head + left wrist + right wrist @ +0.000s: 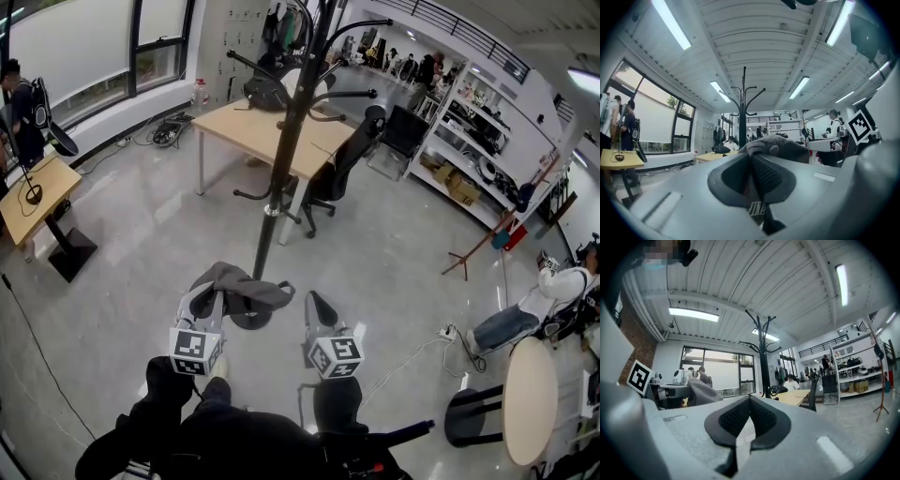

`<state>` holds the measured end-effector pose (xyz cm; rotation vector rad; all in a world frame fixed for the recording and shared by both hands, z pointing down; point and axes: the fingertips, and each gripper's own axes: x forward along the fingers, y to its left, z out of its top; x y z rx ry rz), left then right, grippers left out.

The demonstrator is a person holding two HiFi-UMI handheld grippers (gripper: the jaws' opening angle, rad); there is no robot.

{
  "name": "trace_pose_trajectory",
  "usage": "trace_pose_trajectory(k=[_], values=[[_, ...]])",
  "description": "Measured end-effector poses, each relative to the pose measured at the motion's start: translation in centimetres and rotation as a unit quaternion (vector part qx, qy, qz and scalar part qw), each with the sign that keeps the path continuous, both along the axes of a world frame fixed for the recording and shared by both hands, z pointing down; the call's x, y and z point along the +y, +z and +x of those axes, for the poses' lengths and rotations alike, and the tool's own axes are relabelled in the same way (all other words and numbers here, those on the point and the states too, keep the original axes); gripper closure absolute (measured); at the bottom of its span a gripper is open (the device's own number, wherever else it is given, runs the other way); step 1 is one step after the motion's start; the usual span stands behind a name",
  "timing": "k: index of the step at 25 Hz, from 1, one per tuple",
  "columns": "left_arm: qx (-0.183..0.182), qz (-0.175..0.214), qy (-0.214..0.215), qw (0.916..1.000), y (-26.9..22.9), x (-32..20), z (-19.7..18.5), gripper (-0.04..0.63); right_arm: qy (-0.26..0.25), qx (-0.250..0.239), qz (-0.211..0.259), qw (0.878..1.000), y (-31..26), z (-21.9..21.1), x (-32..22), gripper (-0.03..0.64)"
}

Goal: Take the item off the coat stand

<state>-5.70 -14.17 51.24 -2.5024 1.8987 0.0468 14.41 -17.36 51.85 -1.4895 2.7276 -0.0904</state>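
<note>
The black coat stand [286, 141] rises from its round base on the grey floor just ahead of me. A dark grey garment [246, 292] hangs in a bunch off the stand, low near the base, with my left gripper [215, 292] shut on its near edge. In the left gripper view the grey cloth [780, 147] bulges over the closed jaws of the left gripper [751, 158], and the stand [743, 112] is behind it. My right gripper [317, 302] is beside it to the right, shut and holding nothing. In the right gripper view, the right gripper [750, 403] faces the stand [764, 357].
A wooden table [267, 131] and a black office chair [342, 164] stand behind the coat stand. Shelving [473, 141] lines the right side. A round table [530, 398] and a stool [473, 412] are at the near right, where a person [534, 309] sits on the floor. A small desk [37, 197] is at the left.
</note>
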Motion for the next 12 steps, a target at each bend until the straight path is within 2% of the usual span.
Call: trace_pose_trajectory(k=[12], values=[[-0.002,-0.005,0.003,1.0000,0.20,0.46,-0.49,0.578,0.004,0.000,-0.001,1.000,-0.09,-0.49,0.45,0.615]])
